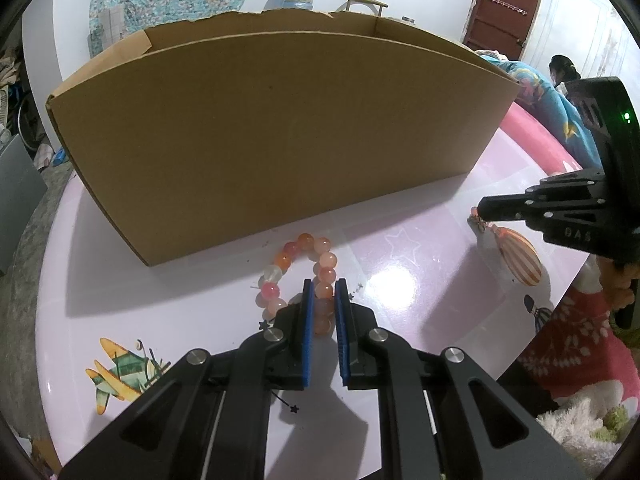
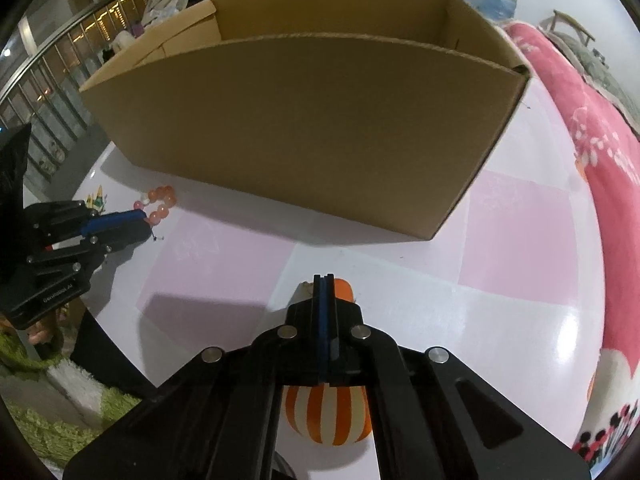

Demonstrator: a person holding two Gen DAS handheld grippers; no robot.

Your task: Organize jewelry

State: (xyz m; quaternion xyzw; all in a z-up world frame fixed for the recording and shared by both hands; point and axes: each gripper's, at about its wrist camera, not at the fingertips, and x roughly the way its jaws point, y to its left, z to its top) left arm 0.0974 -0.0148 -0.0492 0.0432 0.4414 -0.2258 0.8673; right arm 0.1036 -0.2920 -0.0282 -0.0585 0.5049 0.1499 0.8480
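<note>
A bracelet of orange and pink beads [image 1: 286, 260] lies on the glossy pink-and-white table [image 1: 420, 216], just in front of an open cardboard box [image 1: 280, 128]. My left gripper [image 1: 324, 282] is shut on the bracelet's near side, with beads pinched between the blue pads. The right wrist view shows that gripper [image 2: 142, 216] and the bracelet [image 2: 162, 196] at far left. My right gripper [image 2: 324, 277] is shut on the top end of an orange-and-white striped earring [image 2: 326, 412], whose disc lies under the fingers. The left wrist view has this gripper [image 1: 480, 211] and the earring [image 1: 520, 256] at right.
The cardboard box [image 2: 304, 128] spans the back of the table, top open, its inside hidden. A pink blanket [image 2: 580, 140] lies beyond the right table edge, and a fluffy green-and-white rug [image 2: 48, 392] below the near edge. A person [image 1: 562, 68] sits far back right.
</note>
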